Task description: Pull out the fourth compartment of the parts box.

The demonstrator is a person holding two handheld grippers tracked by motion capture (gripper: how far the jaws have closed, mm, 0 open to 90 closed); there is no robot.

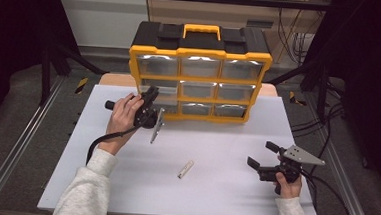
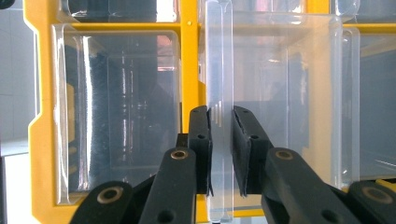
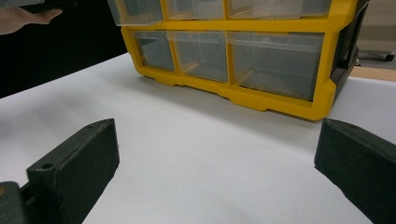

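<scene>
1. The left claw (image 2: 221, 140) is nearly closed, pinching the clear drawer's pull tab (image 2: 219, 70) between its pads.
2. That drawer (image 1: 155, 95) sits in the yellow organiser (image 1: 200, 53) straight ahead.
3. The right claw (image 3: 210, 172) gapes wide, holding nothing, above the white worktop (image 3: 201, 140).

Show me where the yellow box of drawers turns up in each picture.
High view: the yellow box stands top middle, at the back of the white table.
Left gripper view: close up, its yellow frame behind the left tongs, shut on a clear drawer.
Right gripper view: upper half, right of middle.
Shared landmark: yellow bars between clear drawers.
</scene>
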